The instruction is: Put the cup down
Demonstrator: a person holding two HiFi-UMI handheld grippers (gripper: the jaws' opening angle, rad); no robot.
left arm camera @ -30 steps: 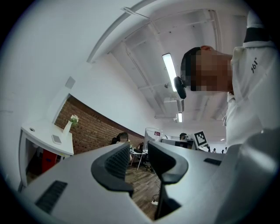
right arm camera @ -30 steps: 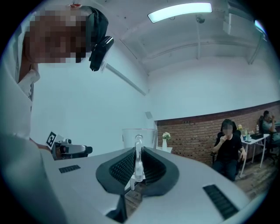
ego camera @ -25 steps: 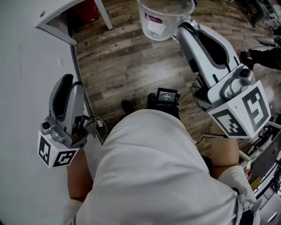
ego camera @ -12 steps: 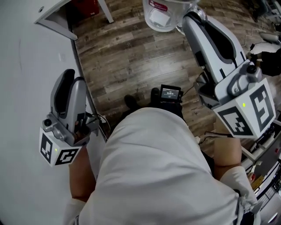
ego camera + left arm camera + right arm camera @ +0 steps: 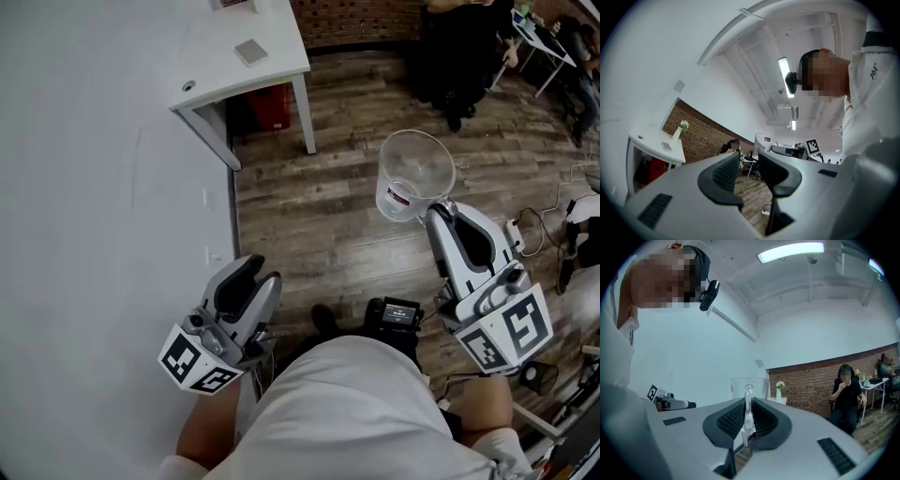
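Head view: right hand-held gripper (image 5: 439,210) level

A white surface (image 5: 281,42) stands against the white wall (image 5: 94,187) on a wood-plank floor (image 5: 319,216). On the surface lies a small grey square pad (image 5: 250,52), and near its far end stands a slim white vase with flowers (image 5: 778,392). Under the surface sits a red box (image 5: 274,105). Behind the surface runs a brick wall (image 5: 347,19). Well to the right of the surface, a person in dark clothes (image 5: 844,397) sits before that brick wall. On the floor, well forward of the surface, lies a small black device with a lit screen (image 5: 398,312), and loose cables (image 5: 544,230) trail farther right.
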